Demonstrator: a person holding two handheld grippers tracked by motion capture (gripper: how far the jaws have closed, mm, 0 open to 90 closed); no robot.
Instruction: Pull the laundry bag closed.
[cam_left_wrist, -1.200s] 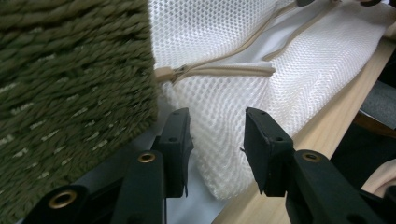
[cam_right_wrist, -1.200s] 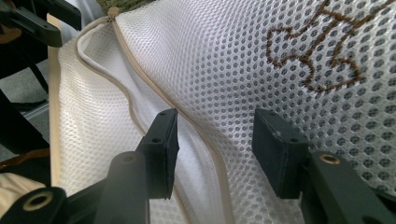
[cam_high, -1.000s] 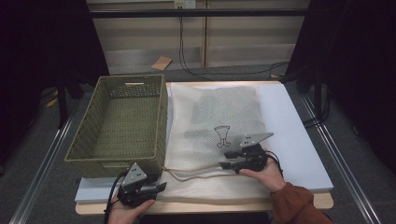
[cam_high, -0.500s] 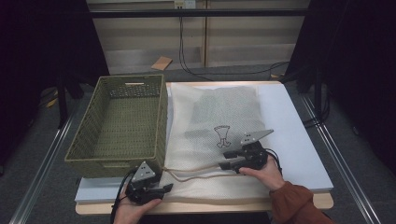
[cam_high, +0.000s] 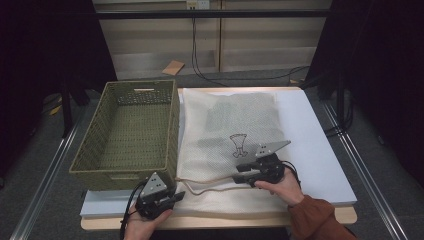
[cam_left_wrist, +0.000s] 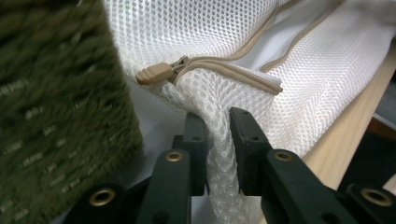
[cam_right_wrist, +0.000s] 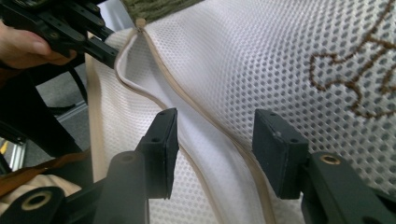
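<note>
While left claw (cam_left_wrist: 217, 140) pinches the bag (cam_high: 235, 125) corner
Right claw (cam_right_wrist: 215, 140) gapes wide astride the zipper (cam_right_wrist: 187, 116), which runs straight toward the left one.

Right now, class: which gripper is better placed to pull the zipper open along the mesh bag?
Left. The left gripper already pinches the mesh bag just beside the zipper pull; the right gripper stands open farther along.

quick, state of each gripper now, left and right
left gripper: jaws have just closed, pinching a fold of the white mesh bag below its zipper pull.
right gripper: jaws open over the bag's zipper edge, gripping nothing.
</note>
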